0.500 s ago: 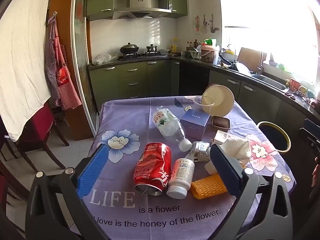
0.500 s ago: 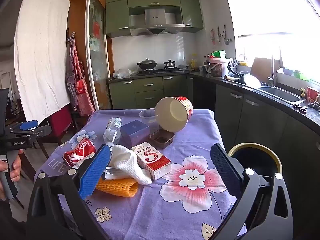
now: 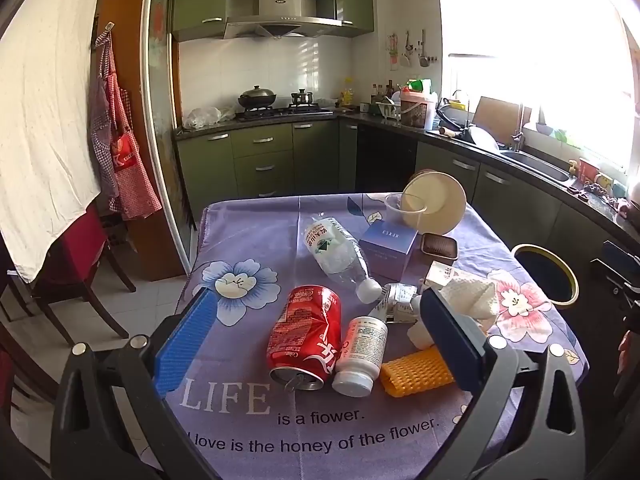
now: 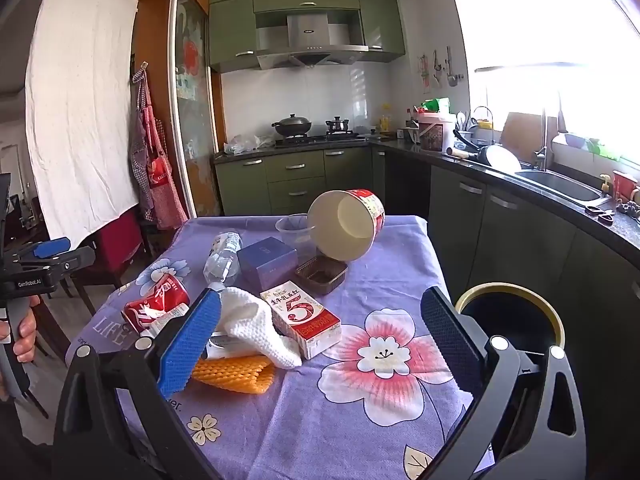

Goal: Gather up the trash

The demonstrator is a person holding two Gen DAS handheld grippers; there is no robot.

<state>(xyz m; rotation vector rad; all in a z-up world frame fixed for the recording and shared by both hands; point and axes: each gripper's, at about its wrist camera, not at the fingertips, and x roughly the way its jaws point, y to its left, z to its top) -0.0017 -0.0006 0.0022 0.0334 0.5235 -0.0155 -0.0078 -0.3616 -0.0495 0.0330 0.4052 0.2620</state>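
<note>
Trash lies on a purple flowered tablecloth [image 3: 248, 240]. A crushed red cola can [image 3: 306, 338], a white pill bottle [image 3: 360, 356] and orange foam netting [image 3: 416, 372] lie between the open fingers of my left gripper [image 3: 316, 340]. Behind them lie a clear plastic bottle [image 3: 338, 254], a purple box [image 3: 388, 242] and a paper bowl [image 3: 434, 202]. My right gripper [image 4: 320, 340] is open and empty above the table's near edge; a red-and-white milk carton [image 4: 304, 316] and white foam wrap [image 4: 256, 326] lie ahead of it. A black bin [image 4: 516, 320] stands to the right of the table.
A brown plastic tray [image 4: 322, 274] and a clear cup [image 4: 294, 230] sit mid-table. Green kitchen cabinets [image 4: 296, 178] and a dark counter with a sink [image 4: 560, 186] run behind and to the right. A red chair [image 3: 80, 252] stands to the left.
The left gripper has edged slightly forward and lower toward the cola can. The right gripper has barely moved.
</note>
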